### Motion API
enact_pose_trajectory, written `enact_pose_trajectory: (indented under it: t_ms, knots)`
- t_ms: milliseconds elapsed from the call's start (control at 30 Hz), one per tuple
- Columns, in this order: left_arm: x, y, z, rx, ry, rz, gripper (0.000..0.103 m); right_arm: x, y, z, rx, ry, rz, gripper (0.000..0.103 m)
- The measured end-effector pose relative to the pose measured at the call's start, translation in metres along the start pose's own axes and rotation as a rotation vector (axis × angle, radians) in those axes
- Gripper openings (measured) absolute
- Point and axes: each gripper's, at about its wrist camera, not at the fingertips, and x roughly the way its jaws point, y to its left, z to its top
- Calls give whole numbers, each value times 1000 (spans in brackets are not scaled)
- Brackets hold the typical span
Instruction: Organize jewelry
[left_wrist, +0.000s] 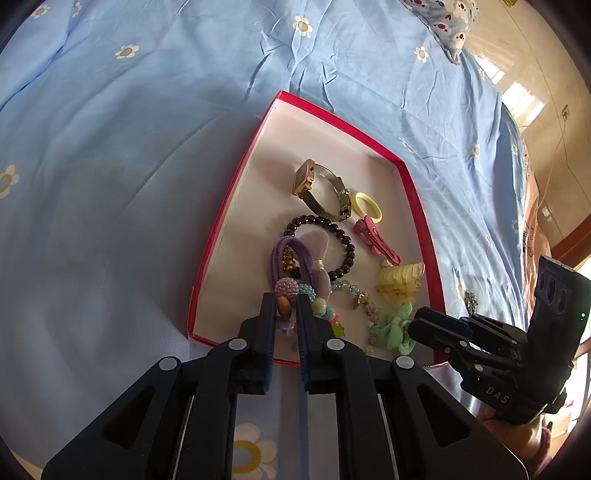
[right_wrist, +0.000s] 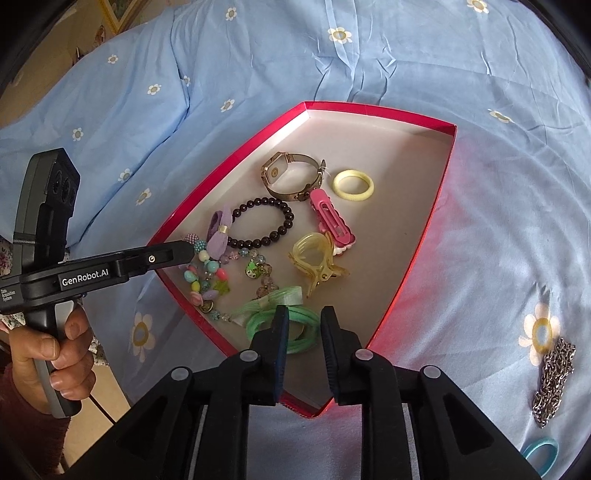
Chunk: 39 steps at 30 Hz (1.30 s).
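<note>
1. Left gripper (right_wrist: 186, 251): at the tray's near-left wall, jaws narrowly parted around the multicoloured bead bracelet (left_wrist: 284, 314). A brown bead sits between the pads; whether they press on it I cannot tell.
2. Red tray (right_wrist: 448, 129): shallow, pale inside, resting on a blue flowered bedsheet (right_wrist: 258, 66).
3. Tray contents, left to right in the right wrist view: purple hair tie (right_wrist: 218, 236), dark bead bracelet (right_wrist: 264, 223), watch (right_wrist: 291, 175), green hair tie (right_wrist: 299, 328), yellow claw clip (right_wrist: 317, 258), pink hair clip (right_wrist: 332, 219), yellow ring band (right_wrist: 353, 184).
4. Right gripper (right_wrist: 304, 328): jaws released, standing apart over the green hair tie, pads clear of it.
5. Outside the tray, right: silver chain (right_wrist: 554, 380) and blue hair tie (right_wrist: 541, 456) lie on the sheet, not yet put away.
6. Risks, as judged: lifting the bracelet could drag the purple tie lying against it; the soft bedding may let the tray tip under a downward push; the loose chain could slip a narrow pinch.
7. View differences: only the right wrist view shows the blue tie, the full chain and the person's hand (right_wrist: 48, 350) on the left handle; the left wrist view alone shows the bead between the left pads.
</note>
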Motion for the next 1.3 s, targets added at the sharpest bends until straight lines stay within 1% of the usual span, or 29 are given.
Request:
enact_pose_trajectory:
  t_ms: [133, 200, 300, 367, 433, 500, 567, 633, 933, 1033, 1067, 1100, 1133, 1167, 1300]
  knots:
    - [-2, -4, -1, 16, -3, 4, 18, -3, 1, 0, 5, -11, -1, 27]
    - [-4, -6, -2, 26, -6, 8, 24, -7, 1, 0, 11, -24, -5, 27]
    - [-7, -9, -3, 34, -12, 11, 30, -13, -1, 1, 21, -51, -12, 29]
    - [-8, -10, -4, 34, -14, 11, 33, -18, -2, 1, 28, -71, -18, 33]
    - [-11, -12, -5, 38, -18, 10, 38, -23, -3, 1, 37, -87, -17, 43]
    - [-14, -14, -5, 43, -26, 13, 47, -26, -5, 2, 47, -102, -17, 46]
    - [-17, -16, -6, 49, -34, 18, 51, -30, -7, 1, 58, -119, -15, 48]
    - [-19, -18, -8, 54, -42, 25, 53, -33, -8, -1, 68, -134, -13, 52]
    - [-30, -23, -16, 58, -73, 28, 58, -47, -9, -9, 95, -186, -4, 53]
    - [-33, -23, -20, 53, -78, 41, 68, -49, -9, -13, 105, -190, 0, 54]
    - [-34, -23, -22, 51, -81, 47, 73, -49, -8, -14, 108, -190, 1, 55]
    - [-35, -22, -24, 48, -85, 52, 78, -49, -8, -15, 110, -190, 4, 59]
    - [-36, -22, -27, 45, -87, 56, 79, -49, -8, -17, 112, -190, 8, 64]
    - [-37, -21, -29, 42, -88, 59, 82, -49, -7, -19, 113, -191, 12, 66]
    - [-40, -18, -38, 28, -93, 69, 85, -49, -7, -29, 124, -181, 25, 74]
